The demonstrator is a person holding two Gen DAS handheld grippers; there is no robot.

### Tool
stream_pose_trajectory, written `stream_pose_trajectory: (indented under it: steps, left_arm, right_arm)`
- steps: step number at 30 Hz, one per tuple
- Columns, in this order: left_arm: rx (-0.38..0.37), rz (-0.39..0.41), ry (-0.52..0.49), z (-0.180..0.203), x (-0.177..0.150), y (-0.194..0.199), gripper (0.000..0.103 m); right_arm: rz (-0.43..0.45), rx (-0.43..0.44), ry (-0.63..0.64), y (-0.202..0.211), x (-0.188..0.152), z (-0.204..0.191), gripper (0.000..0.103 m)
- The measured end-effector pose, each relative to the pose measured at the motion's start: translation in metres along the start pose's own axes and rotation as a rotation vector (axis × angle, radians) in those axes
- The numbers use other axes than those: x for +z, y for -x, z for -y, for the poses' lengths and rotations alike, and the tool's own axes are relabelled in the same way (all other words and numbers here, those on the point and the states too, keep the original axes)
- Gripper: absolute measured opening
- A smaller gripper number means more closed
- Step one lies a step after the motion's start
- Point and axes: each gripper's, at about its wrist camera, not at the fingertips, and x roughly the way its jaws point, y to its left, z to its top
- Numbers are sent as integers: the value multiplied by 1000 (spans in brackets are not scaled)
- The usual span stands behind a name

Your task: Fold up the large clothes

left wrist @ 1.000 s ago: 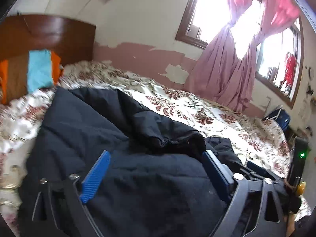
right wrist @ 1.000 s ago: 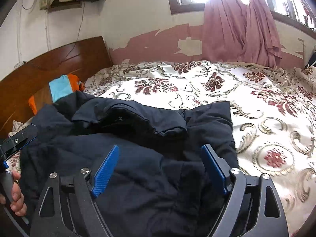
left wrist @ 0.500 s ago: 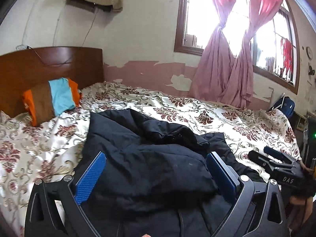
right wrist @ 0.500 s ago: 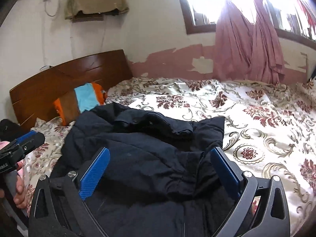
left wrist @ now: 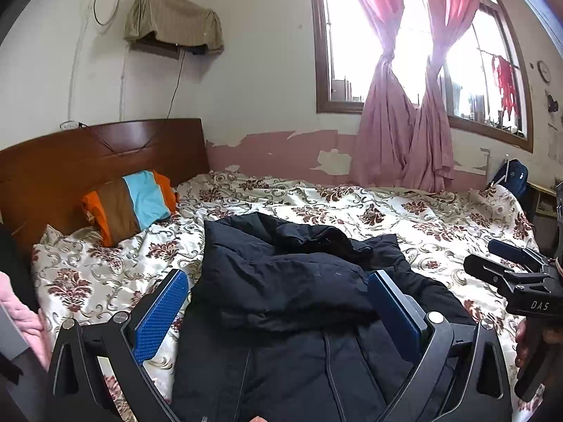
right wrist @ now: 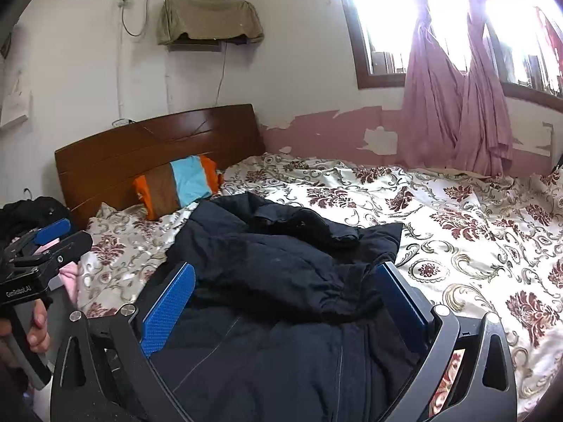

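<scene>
A dark navy padded jacket [left wrist: 299,281] lies bunched on a bed covered with a cream bedspread [left wrist: 440,218] printed with maroon flowers. The jacket sits toward the near side of the bed, its upper part folded over on itself in a loose heap, its lower part spreading toward the viewer.

The left gripper [left wrist: 278,309] hangs above the near part of the jacket with its blue-padded jaws spread wide. The dark fabric shows in the gap between the pads, but lies below them; neither pad presses on it. The right gripper [right wrist: 285,299] hovers the same way, jaws wide apart, the jacket's crumpled fold seen between and beneath them, nothing clamped.

From the left camera, the right gripper appears at the right edge, off the jacket, held by a hand [left wrist: 524,344]. From the right camera, the left gripper [right wrist: 45,242] shows at the left edge, beside the bed, also in a hand [right wrist: 35,327].

Behind the jacket, an orange, brown and turquoise striped pillow [left wrist: 130,204] leans against a wooden headboard [left wrist: 88,154]. Pink curtains [left wrist: 404,133] hang at a bright window.
</scene>
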Motion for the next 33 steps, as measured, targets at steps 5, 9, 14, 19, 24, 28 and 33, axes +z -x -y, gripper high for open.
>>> stream_pose_trajectory:
  steps: [5,9,14,19,24,28,33]
  left_arm:
    - [6,25,3,2,-2,33,103]
    - [16,-2,13,2,-7,48,103]
    - [10,-24,22,-1,-22,64,103]
    - [5,-54,21,-3,-40,75,103]
    - [16,-86,19,-5,-57,84,103]
    - [5,-109,16,-3,-70,91,103]
    - [-19,-131,-42,6,-93,93,103]
  right_arm:
    - [12,-1,14,26,-3,-7,101]
    - [25,-2,39,47,-11,-15,101]
    - [40,-21,64,68,-22,-25,101]
    - [38,-53,82,83,-33,-34,101]
    - [34,-58,85,96,-46,-39,101]
    - [13,-77,102,101,-58,-41,101]
    - [-50,-74,102,106,-79,-35,101]
